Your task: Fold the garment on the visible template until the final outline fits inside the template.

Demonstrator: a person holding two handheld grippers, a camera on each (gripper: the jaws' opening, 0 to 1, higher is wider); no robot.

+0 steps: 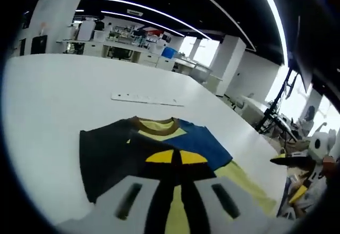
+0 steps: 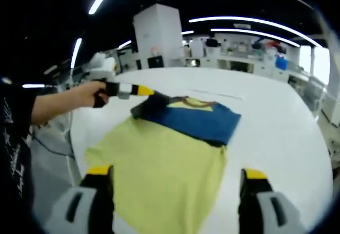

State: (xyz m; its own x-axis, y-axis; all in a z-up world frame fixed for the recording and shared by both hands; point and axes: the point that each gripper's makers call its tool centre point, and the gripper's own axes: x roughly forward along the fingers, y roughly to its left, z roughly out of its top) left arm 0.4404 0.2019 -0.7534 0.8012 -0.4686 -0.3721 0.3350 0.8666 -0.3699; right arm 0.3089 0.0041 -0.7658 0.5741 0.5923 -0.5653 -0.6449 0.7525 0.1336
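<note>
a t-shirt (image 2: 175, 154) lies flat on a white surface (image 2: 276, 122) in a large open room. the shirt is yellow in the body, with blue and dark panels across the shoulders and a brown collar.

in the right gripper view, the right gripper (image 2: 175, 183) hangs over the near yellow end of the shirt. its two jaws, grey with yellow and black tips, stand wide apart with nothing between them. the yellow cloth spreads out under and between them; whether the tips touch it cannot be told.

further back in the same view, a person's hand (image 2: 87, 97) reaches in from the left, holding the left gripper (image 2: 151, 98). its tip sits at the dark sleeve near the collar end.

in the left gripper view, the left gripper (image 1: 175, 162) rises from the bottom, its two yellow tips pressed close together with a fold of dark cloth between them, pinching the shirt (image 1: 154, 149) just below the collar. the dark sleeve lies to the left of the jaws and the blue panel to the right. a pale strip (image 1: 147, 99) lies on the surface (image 1: 64, 95) beyond the collar, apart from the shirt.
</note>
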